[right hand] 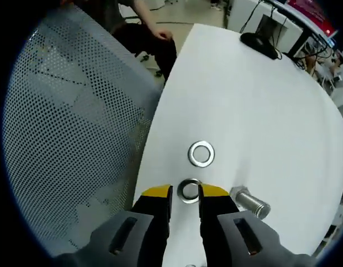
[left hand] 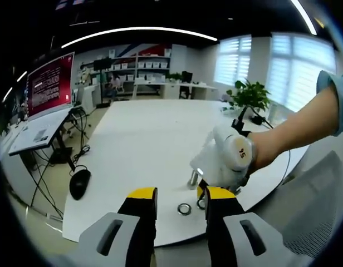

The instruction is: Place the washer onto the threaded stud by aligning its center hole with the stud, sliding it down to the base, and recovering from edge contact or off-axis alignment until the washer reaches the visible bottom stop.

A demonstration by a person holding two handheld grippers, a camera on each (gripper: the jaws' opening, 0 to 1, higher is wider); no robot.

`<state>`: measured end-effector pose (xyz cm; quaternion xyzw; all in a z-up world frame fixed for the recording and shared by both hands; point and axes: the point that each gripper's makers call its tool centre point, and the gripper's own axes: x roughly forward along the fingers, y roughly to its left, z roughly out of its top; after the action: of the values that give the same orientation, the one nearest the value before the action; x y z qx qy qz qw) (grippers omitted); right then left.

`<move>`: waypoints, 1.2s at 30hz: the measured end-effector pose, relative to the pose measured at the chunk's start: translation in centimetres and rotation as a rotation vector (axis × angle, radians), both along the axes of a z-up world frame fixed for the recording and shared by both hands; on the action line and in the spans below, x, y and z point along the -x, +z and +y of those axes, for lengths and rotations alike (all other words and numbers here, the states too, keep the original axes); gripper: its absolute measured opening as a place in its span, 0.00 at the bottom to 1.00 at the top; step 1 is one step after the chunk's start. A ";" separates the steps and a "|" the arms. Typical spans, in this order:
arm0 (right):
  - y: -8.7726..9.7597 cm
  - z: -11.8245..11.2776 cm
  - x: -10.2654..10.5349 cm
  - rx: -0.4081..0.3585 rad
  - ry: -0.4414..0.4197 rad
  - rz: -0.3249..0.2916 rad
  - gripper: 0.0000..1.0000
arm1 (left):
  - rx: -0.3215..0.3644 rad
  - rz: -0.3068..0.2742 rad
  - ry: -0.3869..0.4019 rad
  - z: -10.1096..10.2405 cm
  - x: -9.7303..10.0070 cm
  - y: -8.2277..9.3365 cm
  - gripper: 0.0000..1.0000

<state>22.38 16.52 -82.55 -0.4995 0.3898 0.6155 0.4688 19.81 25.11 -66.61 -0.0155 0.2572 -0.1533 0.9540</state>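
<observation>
Two flat steel washers lie on the white table (right hand: 255,105). My right gripper (right hand: 185,191) has its yellow-tipped jaws closed in on the edges of the nearer washer (right hand: 189,190). The second washer (right hand: 201,153) lies loose just beyond it. To the right stands the short threaded stud (right hand: 250,201). In the left gripper view the stud (left hand: 192,179) stands under the right gripper (left hand: 227,158), which a gloved hand holds low over the table. My left gripper (left hand: 181,194) is open and holds nothing, just short of the loose washer (left hand: 184,209). The gripped washer (left hand: 200,203) peeks out beside my left gripper's right jaw.
The table's curved near edge (left hand: 160,236) runs close to the washers. A grey mesh chair (right hand: 65,128) stands beside it. A black mouse (left hand: 79,183) lies at the table's left edge. A potted plant (left hand: 249,97) and cables sit at the far right. A person (right hand: 149,33) sits beyond the chair.
</observation>
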 end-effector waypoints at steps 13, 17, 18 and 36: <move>-1.7 -0.5 -0.4 0.033 0.029 -0.042 0.28 | 0.011 -0.018 0.008 0.0 -0.1 0.3 0.30; -1.7 -0.3 -1.0 0.037 0.075 -0.105 0.26 | 0.011 -0.018 0.009 0.1 -0.1 0.3 0.30; -1.7 -0.3 -1.2 0.043 0.103 -0.130 0.27 | 0.008 -0.015 0.006 0.0 -0.1 0.3 0.30; -2.0 -0.5 -1.3 0.034 -0.004 -0.027 0.29 | 0.014 -0.023 0.016 0.2 -0.2 0.4 0.29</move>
<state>23.71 16.04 -84.52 -0.5148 0.3950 0.6010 0.4666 19.97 25.27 -66.21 -0.0222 0.2452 -0.1478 0.9579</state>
